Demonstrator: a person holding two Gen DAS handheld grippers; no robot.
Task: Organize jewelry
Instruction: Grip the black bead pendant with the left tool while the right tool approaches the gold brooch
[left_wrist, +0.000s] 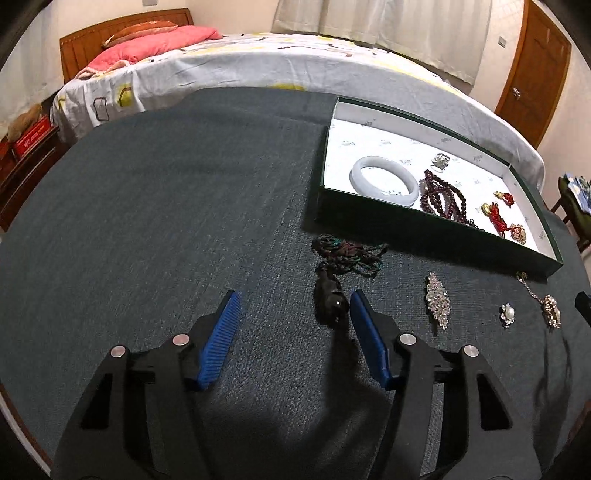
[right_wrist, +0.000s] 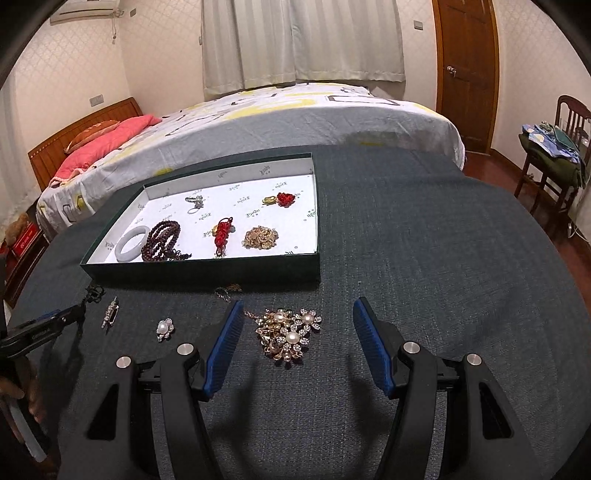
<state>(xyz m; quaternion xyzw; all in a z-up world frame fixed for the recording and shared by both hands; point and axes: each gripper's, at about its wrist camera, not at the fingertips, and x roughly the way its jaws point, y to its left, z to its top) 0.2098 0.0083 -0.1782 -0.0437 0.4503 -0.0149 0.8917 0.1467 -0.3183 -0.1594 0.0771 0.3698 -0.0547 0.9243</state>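
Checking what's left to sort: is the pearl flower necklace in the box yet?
Out. The pearl flower necklace lies on the grey cloth in front of the green box, between the right gripper's open fingers.

Pretty clearly a bedroom in someone's home I'm working in. There's a wooden-framed bed (right_wrist: 295, 118) right behind the table with a patterned sheet and a pink pillow (right_wrist: 107, 142), long pale curtains (right_wrist: 303, 40), a wooden door (right_wrist: 467, 74), a wall air conditioner (right_wrist: 86, 9), and a chair (right_wrist: 554, 147) piled with clothes.
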